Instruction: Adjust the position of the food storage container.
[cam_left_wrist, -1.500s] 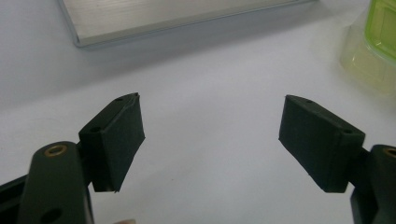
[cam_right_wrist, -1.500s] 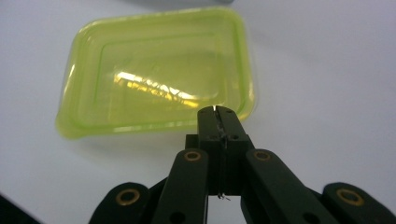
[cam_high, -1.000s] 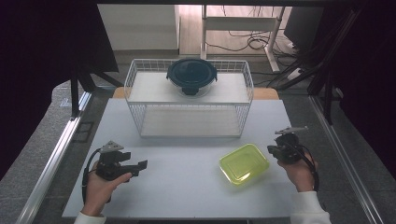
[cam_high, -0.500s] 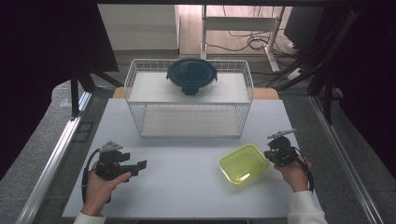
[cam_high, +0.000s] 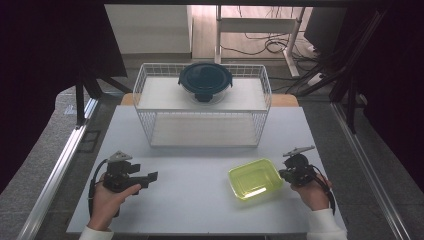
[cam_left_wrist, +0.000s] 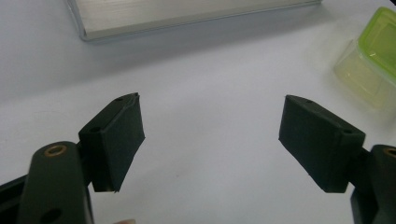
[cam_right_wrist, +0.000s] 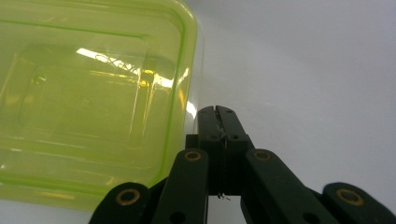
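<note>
Yellow-green container (cam_right_wrist: 88, 107) beside pressed-together right tool (cam_right_wrist: 218, 122)

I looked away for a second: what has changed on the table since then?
The right claw moved left, up to the yellow-green container, jaws shut beside its edge, gripping nothing. The left claw stayed open and in place; container, wire basket and dark lidded bowl are unmoved.

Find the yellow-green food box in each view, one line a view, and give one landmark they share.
High view: the yellow-green box lies right of centre near the front of the white table, just left of the right gripper.
Left gripper view: upper right edge, cut off by the frame.
Right gripper view: upper left, beside the shut jaws.
Shared landmark: the white table top.
</note>
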